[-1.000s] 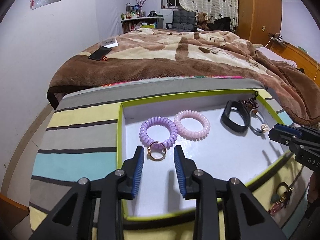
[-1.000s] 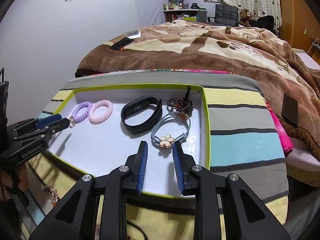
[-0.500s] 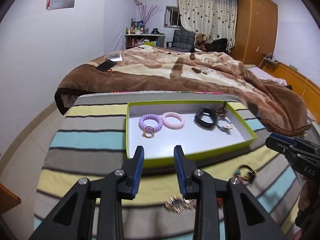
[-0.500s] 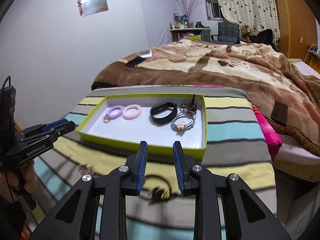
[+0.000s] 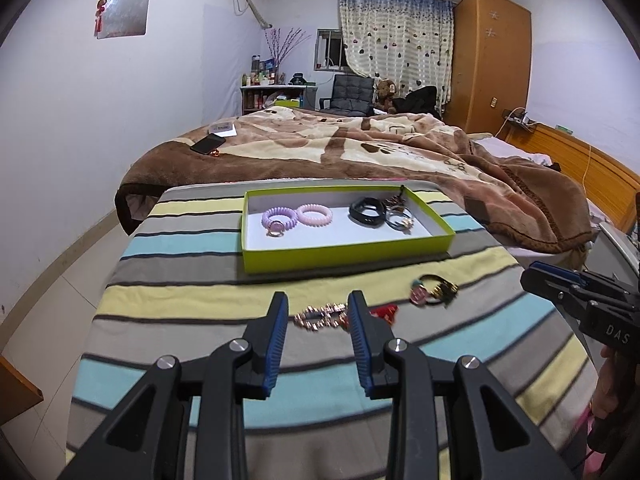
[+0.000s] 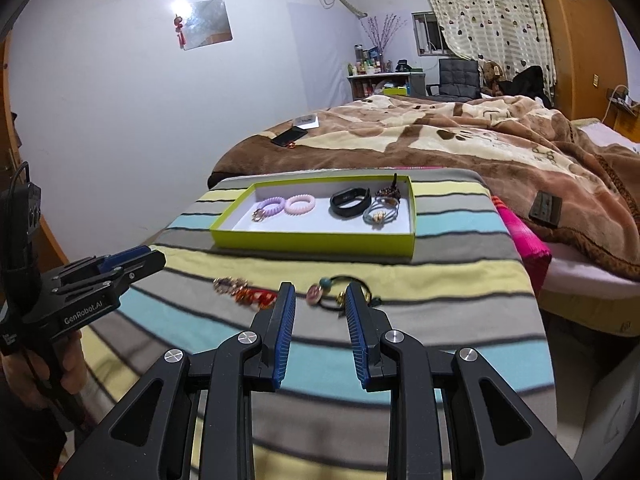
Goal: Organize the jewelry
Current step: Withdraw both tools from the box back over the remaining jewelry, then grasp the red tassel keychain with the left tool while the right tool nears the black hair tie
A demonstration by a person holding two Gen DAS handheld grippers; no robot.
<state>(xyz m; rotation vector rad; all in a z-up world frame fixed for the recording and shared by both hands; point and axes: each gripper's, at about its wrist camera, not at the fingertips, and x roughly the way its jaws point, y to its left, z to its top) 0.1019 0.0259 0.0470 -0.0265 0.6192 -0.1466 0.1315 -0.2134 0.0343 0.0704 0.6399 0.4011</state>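
Both grippers were held above the near part of the striped worktop [image 5: 168, 256], pointing forward and somewhat downward toward the far edge. The left gripper [image 5: 318, 320] had its fingers [image 5: 276, 336] released, parted with nothing between them; through the gap lay a gold chain bracelet [image 5: 318, 317] on the cloth, beside a small red piece [image 5: 384, 313]. The right gripper [image 6: 320, 308] likewise had its fingers [image 6: 285, 328] parted and grasping nothing, with a dark hair tie with charms [image 6: 340, 291] lying on the cloth just beyond the tips. The jewelry already sorted sat in the green tray [image 5: 344, 254] at the far middle of the worktop: a purple coil band [image 5: 279, 217] with a gold ring [image 5: 276, 231] at its near edge, a pink coil band [image 5: 315, 215] just right of it, then a black wristband [image 5: 367, 211], a grey hair tie with a flower [image 5: 398, 222] and a dark beaded bracelet [image 5: 394, 202] at the far right. A second earlier both grippers hovered right over the tray, the left at the gold ring, the right at the flower tie; they had since drawn back toward the near side and risen, so the whole tray and the loose pieces came into sight. Only the right wrist view showed the hand [image 6: 60, 364] gripping the left gripper's handle and a dark phone [image 6: 545, 206] on the blanket [image 6: 460, 148] at right; the left wrist view showed the right gripper's body entering from the right edge.
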